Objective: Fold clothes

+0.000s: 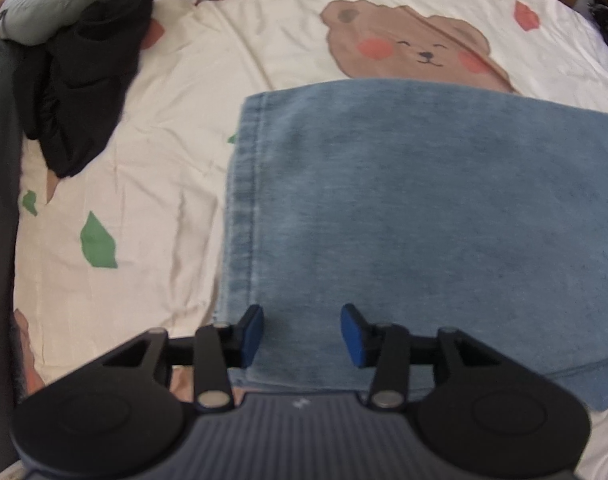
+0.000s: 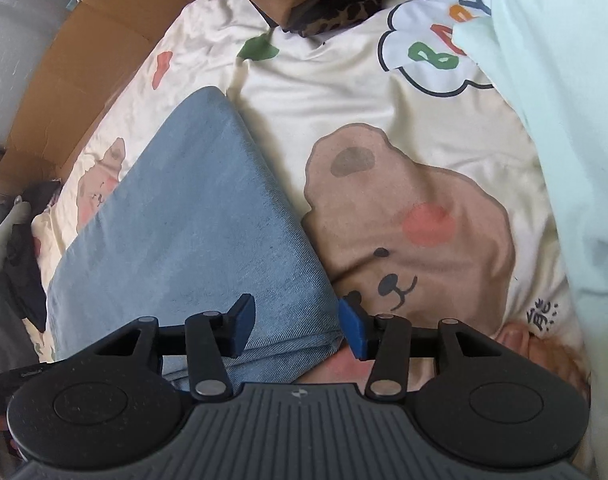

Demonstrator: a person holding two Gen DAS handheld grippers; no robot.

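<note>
Two claws of ours, left claw (image 1: 302, 334) and right claw (image 2: 297, 328), both spread apart, empty, above folded blue denim jeans (image 1: 424, 220) on cream bear-print bedsheet (image 1: 144, 200).

Below me lies a bed under a cream sheet (image 1: 232, 64) printed with a brown bear (image 2: 416, 224), green leaves and red patches. Brown cardboard (image 2: 92, 68) lines its far edge. Soft daylight falls across it. A pale mint cover (image 2: 564, 120) lies heaped at the right.
</note>
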